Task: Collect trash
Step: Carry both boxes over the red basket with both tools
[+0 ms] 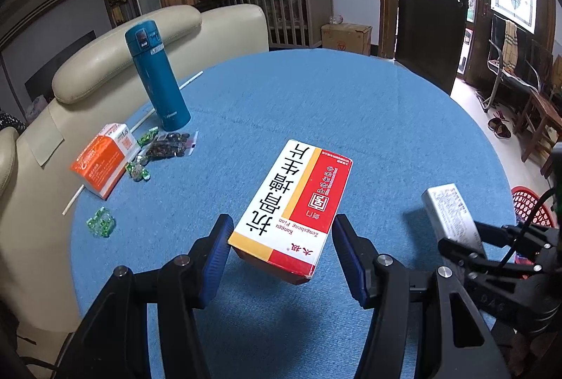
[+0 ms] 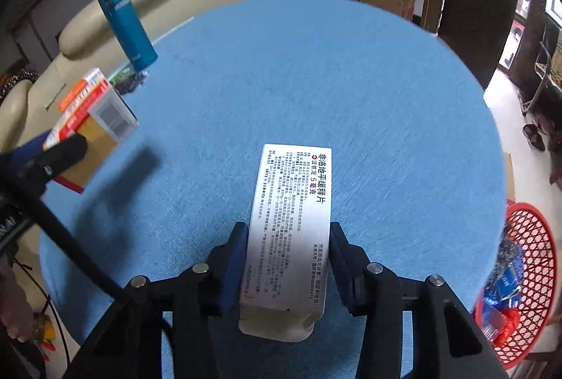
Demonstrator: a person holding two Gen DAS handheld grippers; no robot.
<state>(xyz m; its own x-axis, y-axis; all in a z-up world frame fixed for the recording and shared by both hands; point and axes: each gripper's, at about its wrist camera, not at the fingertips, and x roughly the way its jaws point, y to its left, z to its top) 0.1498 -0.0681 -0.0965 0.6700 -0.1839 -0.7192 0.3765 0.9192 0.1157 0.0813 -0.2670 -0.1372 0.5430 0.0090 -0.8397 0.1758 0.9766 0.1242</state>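
left jaws (image 1: 281, 238): clamped on red-white box (image 1: 293, 203), lifted off blue surface (image 1: 333, 105), long axis running straight ahead
right jaws (image 2: 285, 259): gripping white box (image 2: 289, 224) by its sides, long axis forward, open flap at near end
bin: red basket (image 2: 537, 273) low right, beside surface, nearer right hand
writing: "Kanggu Zengsheng Pian" on red-white box; white box Chinese, "5"
leftover: orange box (image 1: 102, 157), green wrappers (image 1: 101, 222), teal flask (image 1: 156, 77) far left

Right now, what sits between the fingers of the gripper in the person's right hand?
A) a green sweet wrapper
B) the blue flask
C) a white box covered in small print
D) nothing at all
C: in the right wrist view, the white box lies lengthwise between the fingers of the right gripper, while the blue flask stands far off at the table's edge.
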